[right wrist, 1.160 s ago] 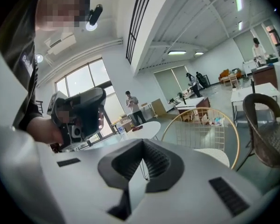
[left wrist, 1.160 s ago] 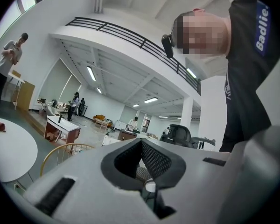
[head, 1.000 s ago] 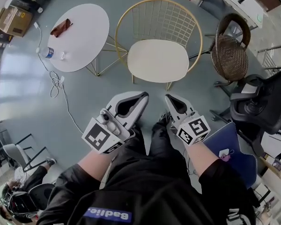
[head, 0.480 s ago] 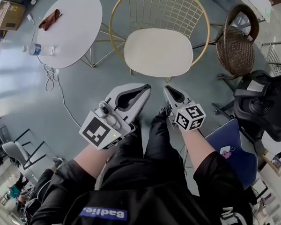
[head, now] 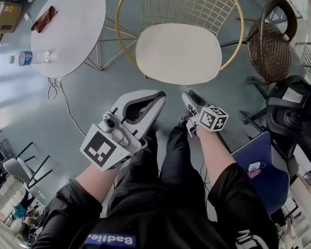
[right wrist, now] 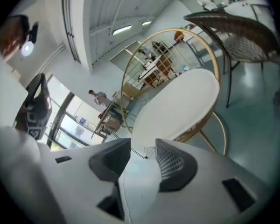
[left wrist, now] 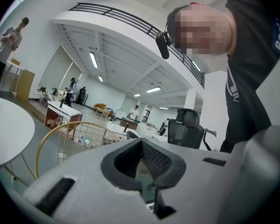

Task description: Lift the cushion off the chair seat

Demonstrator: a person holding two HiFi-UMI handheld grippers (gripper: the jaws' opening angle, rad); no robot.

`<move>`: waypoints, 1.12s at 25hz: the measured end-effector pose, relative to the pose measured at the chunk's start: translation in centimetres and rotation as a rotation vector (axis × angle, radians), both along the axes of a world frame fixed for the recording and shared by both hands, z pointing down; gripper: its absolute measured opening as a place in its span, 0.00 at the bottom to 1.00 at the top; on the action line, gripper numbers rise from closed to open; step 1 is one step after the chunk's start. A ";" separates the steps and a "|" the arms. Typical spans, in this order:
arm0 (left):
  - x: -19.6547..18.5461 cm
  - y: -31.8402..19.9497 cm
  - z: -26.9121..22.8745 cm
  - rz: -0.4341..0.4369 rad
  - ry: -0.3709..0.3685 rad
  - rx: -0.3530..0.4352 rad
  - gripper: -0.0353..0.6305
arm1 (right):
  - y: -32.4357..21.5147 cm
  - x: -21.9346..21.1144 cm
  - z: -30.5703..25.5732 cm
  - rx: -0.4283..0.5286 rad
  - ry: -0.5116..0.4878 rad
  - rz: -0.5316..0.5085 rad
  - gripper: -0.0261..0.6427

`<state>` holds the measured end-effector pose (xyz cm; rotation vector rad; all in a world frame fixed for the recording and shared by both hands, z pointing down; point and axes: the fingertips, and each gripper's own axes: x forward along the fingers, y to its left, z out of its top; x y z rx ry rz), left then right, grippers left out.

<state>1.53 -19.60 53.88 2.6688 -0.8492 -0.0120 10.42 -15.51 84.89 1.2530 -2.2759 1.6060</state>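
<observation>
A cream cushion (head: 177, 53) lies flat on the seat of a gold wire chair (head: 233, 14), straight ahead of me. Both grippers hang over the floor just short of its front edge and touch nothing. My left gripper (head: 159, 96) is level, its tips together and nothing held (left wrist: 142, 143). My right gripper (head: 189, 96) tilts down toward the cushion (right wrist: 177, 104). Its jaws are opening, with a gap between the pads and nothing in it (right wrist: 143, 155). In the left gripper view only the chair's wire back (left wrist: 51, 134) shows past the fingers.
A round white table (head: 67, 25) at the left carries a red-brown object (head: 43, 18) and a bottle (head: 27, 57). A cable (head: 62, 97) trails across the floor. A wicker chair (head: 272, 40), a black office chair (head: 295, 113) and a blue case (head: 259, 170) stand at the right.
The chair and cushion have come nearer in the head view. Both grippers have sunk, the right one more, and the right one has rolled over onto its side.
</observation>
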 end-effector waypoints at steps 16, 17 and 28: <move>-2.3 1.8 3.1 -0.024 -0.027 -0.064 0.07 | -5.5 1.6 7.5 -0.134 -0.503 0.369 0.34; -2.4 1.9 3.0 -0.024 -0.028 -0.065 0.07 | -5.7 1.5 7.5 -0.136 -0.515 0.380 0.34; -3.0 2.9 0.1 -0.053 -0.010 -0.073 0.07 | -6.9 1.2 3.4 -0.111 -0.563 0.436 0.16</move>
